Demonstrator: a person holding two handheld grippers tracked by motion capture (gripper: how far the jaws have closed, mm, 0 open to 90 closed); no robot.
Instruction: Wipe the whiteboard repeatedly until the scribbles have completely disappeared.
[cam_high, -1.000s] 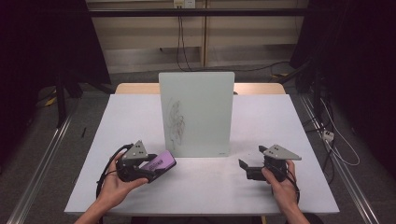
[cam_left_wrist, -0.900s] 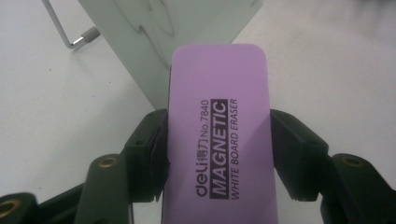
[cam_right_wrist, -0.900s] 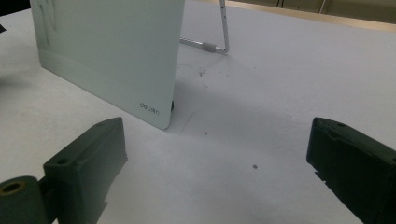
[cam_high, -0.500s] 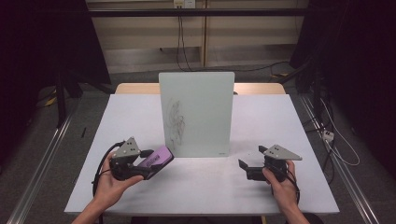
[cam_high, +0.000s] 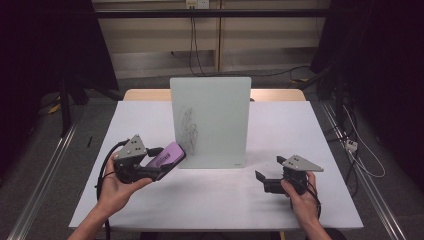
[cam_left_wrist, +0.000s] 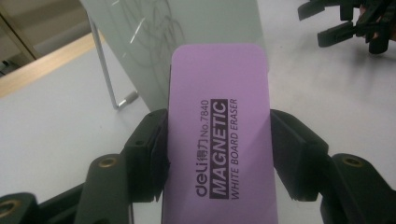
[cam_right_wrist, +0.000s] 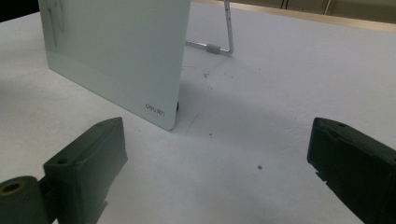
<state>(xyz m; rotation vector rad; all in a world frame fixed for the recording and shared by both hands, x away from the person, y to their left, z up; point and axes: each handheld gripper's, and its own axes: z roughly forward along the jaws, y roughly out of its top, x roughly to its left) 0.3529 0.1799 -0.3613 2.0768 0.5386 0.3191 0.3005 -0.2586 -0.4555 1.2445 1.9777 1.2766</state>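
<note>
A glass whiteboard (cam_high: 212, 117) stands upright mid-table, with grey scribbles (cam_high: 187, 127) on its lower left. My left gripper (cam_high: 162, 162) is shut on a purple magnetic whiteboard eraser (cam_high: 167, 155), lifted off the table by the board's lower left corner. The left gripper view has the eraser (cam_left_wrist: 219, 135) clamped between both jaws, pointing at the scribbled board (cam_left_wrist: 154, 32). At the right front, my right gripper (cam_high: 267, 172) rests low by the table with its jaws wide open and nothing in them. In the right gripper view, the board's lower corner (cam_right_wrist: 156, 109) lies ahead of that gripper (cam_right_wrist: 215, 158).
The white table (cam_high: 220, 200) reaches its front edge just behind both hands. A metal stand leg (cam_right_wrist: 219, 42) props the board from behind. Floor rails and cables run along both sides of the table.
The left gripper has risen with the eraser and drawn closer to the board's lower left corner. The right gripper has stayed where it was.
</note>
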